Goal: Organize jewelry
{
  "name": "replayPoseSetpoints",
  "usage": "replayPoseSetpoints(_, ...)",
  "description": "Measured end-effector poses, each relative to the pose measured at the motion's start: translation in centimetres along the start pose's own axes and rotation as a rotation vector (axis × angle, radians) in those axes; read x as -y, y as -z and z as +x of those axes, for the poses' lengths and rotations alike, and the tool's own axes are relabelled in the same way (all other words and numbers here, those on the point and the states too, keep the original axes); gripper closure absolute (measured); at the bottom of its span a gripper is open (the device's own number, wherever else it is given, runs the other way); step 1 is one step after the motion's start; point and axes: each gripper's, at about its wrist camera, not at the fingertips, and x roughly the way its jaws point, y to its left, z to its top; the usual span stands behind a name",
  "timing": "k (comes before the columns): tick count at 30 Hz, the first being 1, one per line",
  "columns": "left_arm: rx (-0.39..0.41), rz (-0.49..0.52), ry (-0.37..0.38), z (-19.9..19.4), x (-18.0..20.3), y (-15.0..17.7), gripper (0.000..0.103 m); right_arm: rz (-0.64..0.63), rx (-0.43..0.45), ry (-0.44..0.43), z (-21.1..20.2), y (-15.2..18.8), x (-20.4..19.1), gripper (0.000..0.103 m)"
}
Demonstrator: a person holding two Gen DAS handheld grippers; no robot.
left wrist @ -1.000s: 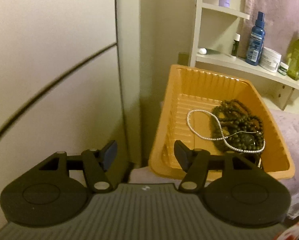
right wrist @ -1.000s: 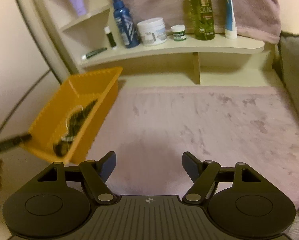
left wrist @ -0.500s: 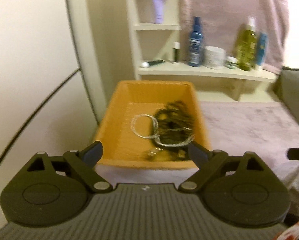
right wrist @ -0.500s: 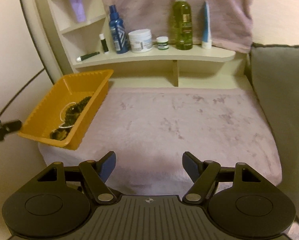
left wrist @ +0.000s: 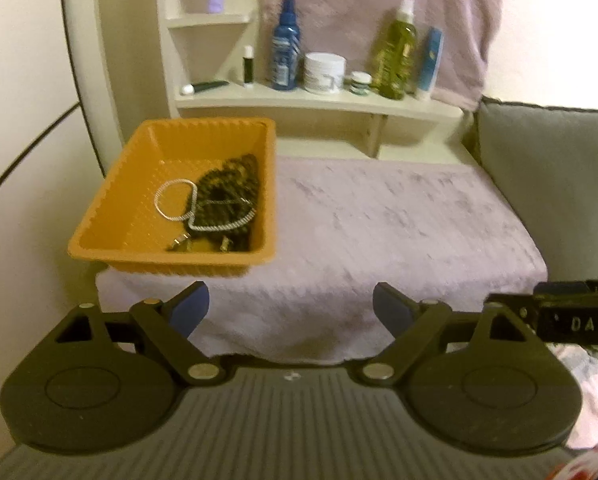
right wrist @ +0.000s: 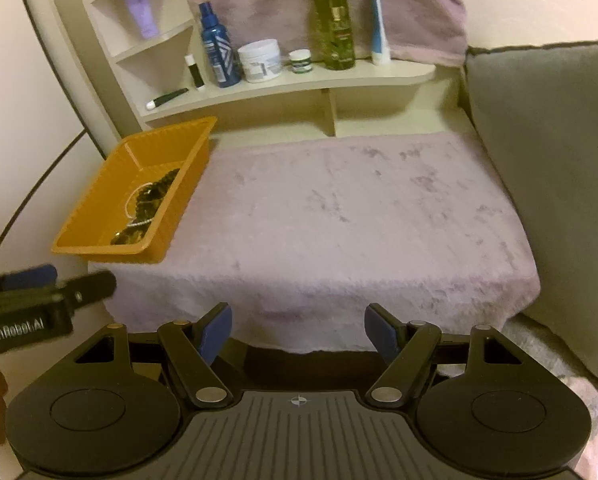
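Observation:
An orange tray [left wrist: 111,204] sits at the left front corner of a table covered in lilac cloth [left wrist: 379,216]. In it lie a white pearl necklace [left wrist: 179,204], dark bead strands [left wrist: 229,184] and small metal pieces [left wrist: 181,243]. The tray also shows in the right wrist view [right wrist: 99,216]. My left gripper [left wrist: 290,310] is open and empty, held back from the table's front edge. My right gripper [right wrist: 298,330] is open and empty, also in front of the table. Each gripper shows at the edge of the other's view.
A cream shelf [right wrist: 283,88] behind the table holds a blue spray bottle [right wrist: 217,50], a white jar [right wrist: 261,60], a green bottle [right wrist: 335,28] and small tubes. A grey cushion [right wrist: 547,184] stands at the right. A lilac towel [left wrist: 379,8] hangs behind.
Both grippers have pulled back from the table, so the tray looks smaller and farther. The left gripper has turned right to face the table and its jaws have opened wider.

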Motion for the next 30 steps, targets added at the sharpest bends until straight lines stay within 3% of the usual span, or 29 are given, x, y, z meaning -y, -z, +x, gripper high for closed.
replayPoseSetpoints(30, 0.005, 0.031, 0.020, -0.7, 1.3, 0.4, 0.016, -0.021, 0.019, 0.003, -0.6, 0.4, -0.6, 0.030)
